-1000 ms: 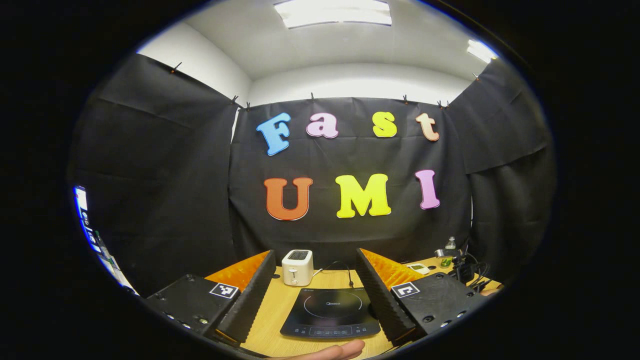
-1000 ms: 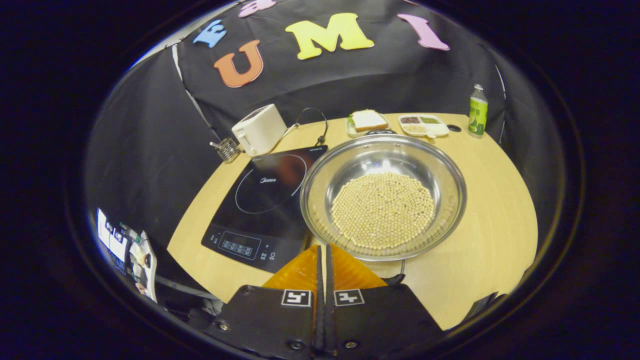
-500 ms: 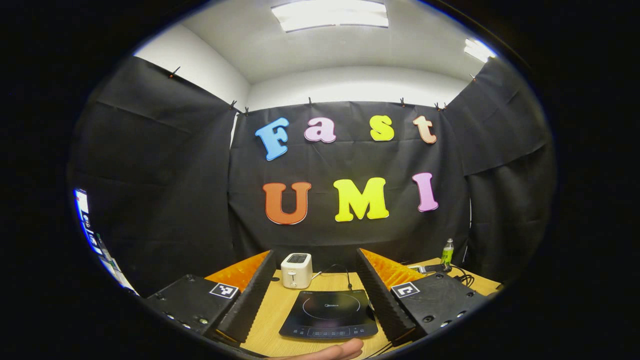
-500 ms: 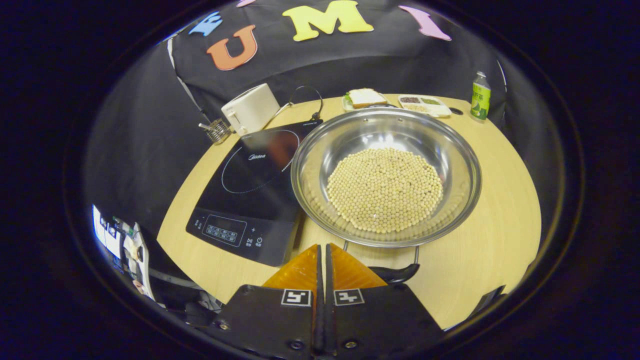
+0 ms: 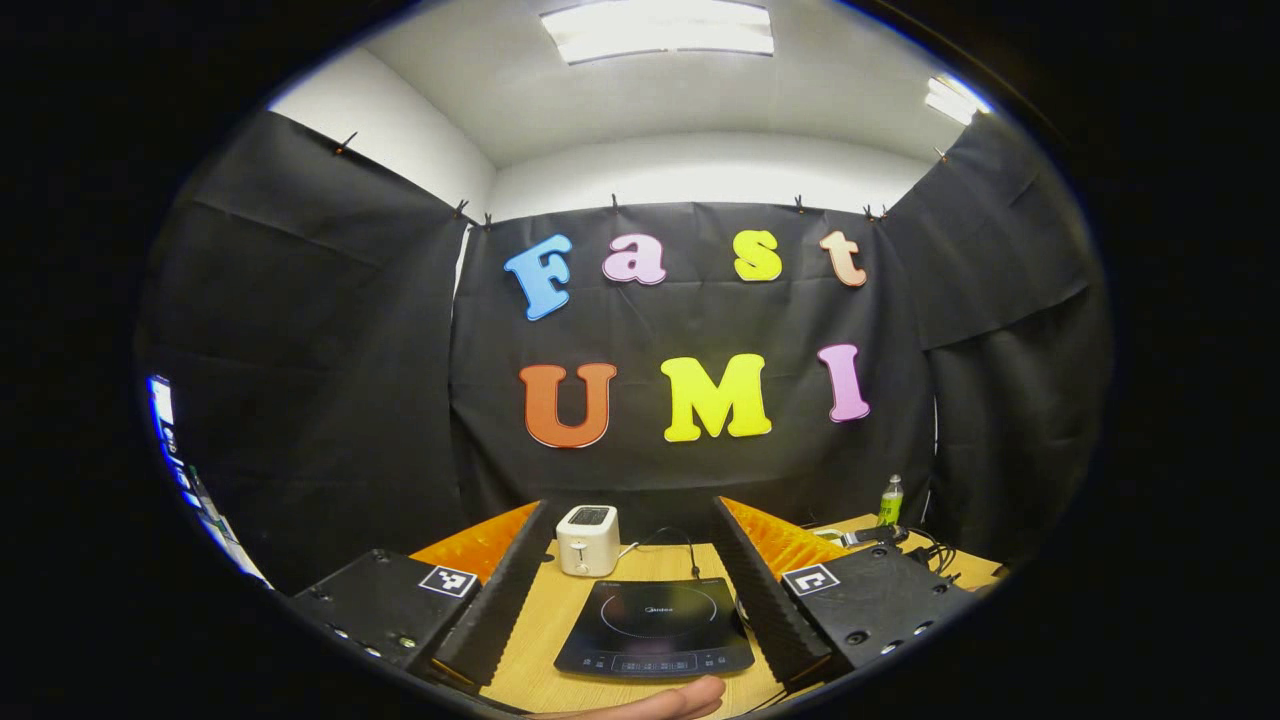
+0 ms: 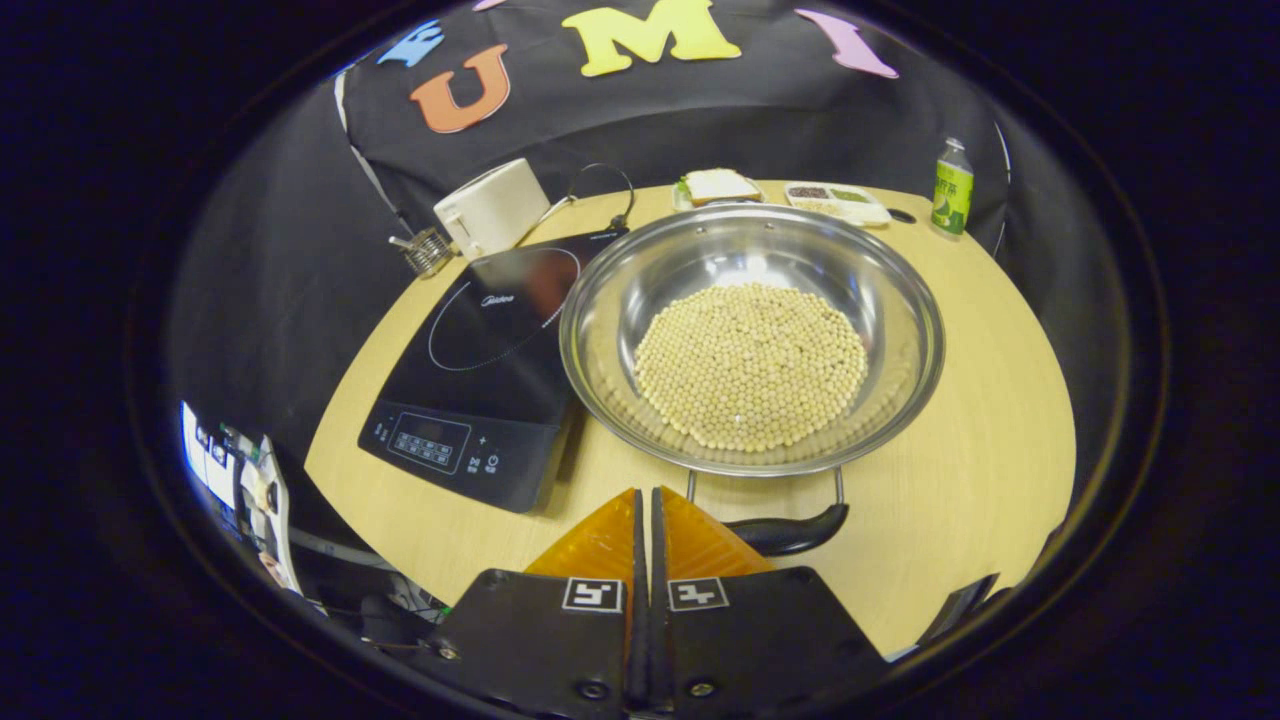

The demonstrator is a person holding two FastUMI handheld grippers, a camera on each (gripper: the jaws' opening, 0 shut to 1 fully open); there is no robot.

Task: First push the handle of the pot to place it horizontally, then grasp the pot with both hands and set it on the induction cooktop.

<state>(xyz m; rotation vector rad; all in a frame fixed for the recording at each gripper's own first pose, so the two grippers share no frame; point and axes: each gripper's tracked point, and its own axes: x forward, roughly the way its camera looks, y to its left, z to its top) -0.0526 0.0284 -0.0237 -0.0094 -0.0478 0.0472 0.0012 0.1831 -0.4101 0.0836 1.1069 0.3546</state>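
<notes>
Right gripper view: the right gripper [image 6: 645, 500] has its fingers pressed together, empty, just left of the pot's black handle [image 6: 790, 532]. Beyond lies the steel pot [image 6: 750, 335] of beans on the table [image 6: 980, 430], beside the induction cooktop [image 6: 480, 360]. Left gripper view: the left gripper [image 5: 625, 585] is spread wide, framing the cooktop, toaster [image 5: 587, 538] behind.

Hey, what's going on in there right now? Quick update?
Left tongs open above cooktop. Right tongs shut, empty, beside pot handle. Pot of beans on table, off cooktop. Path looks clear.
</notes>
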